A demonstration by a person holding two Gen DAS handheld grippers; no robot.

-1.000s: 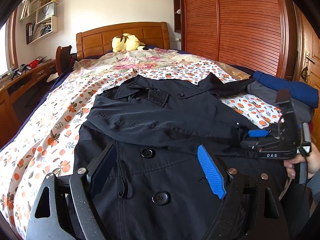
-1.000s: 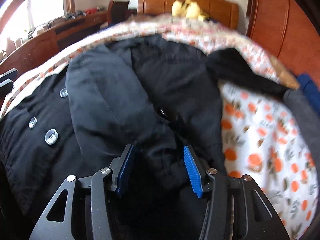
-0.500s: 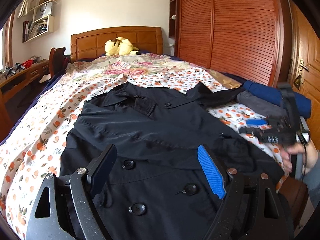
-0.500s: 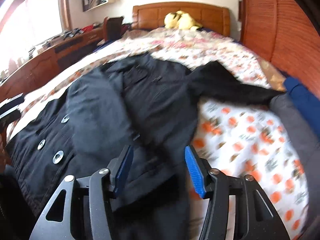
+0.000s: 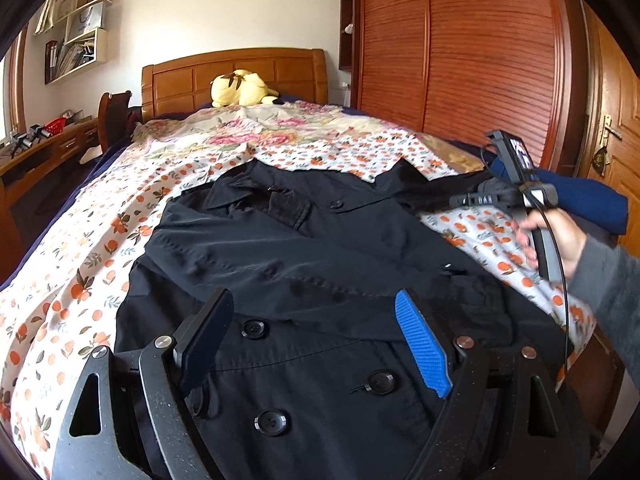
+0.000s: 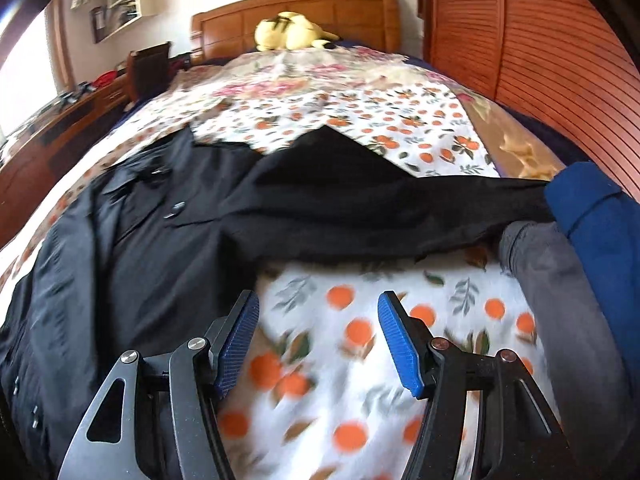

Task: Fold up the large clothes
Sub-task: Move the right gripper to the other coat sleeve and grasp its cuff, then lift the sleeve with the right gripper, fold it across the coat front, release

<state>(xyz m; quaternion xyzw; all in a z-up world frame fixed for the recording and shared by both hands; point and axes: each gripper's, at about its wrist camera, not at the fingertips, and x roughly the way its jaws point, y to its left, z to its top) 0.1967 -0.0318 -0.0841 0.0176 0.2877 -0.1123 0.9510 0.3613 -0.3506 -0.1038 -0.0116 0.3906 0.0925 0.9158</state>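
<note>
Right gripper [image 6: 318,338] has let go of the coat sleeve and swung off the black coat [image 5: 320,280] to hover over the orange-print sheet [image 6: 352,360].

Its jaws stand apart and empty, with only sheet showing between the blue pads. The left gripper [image 5: 314,336] has its jaws wide, nothing pinched, over the coat's buttoned front. The coat lies flat on the bed, one sleeve [image 6: 400,216] stretched toward the folded grey [image 6: 560,300] and blue clothes [image 6: 600,220]; a yellow plush toy [image 5: 240,88] sits by the headboard.
</note>
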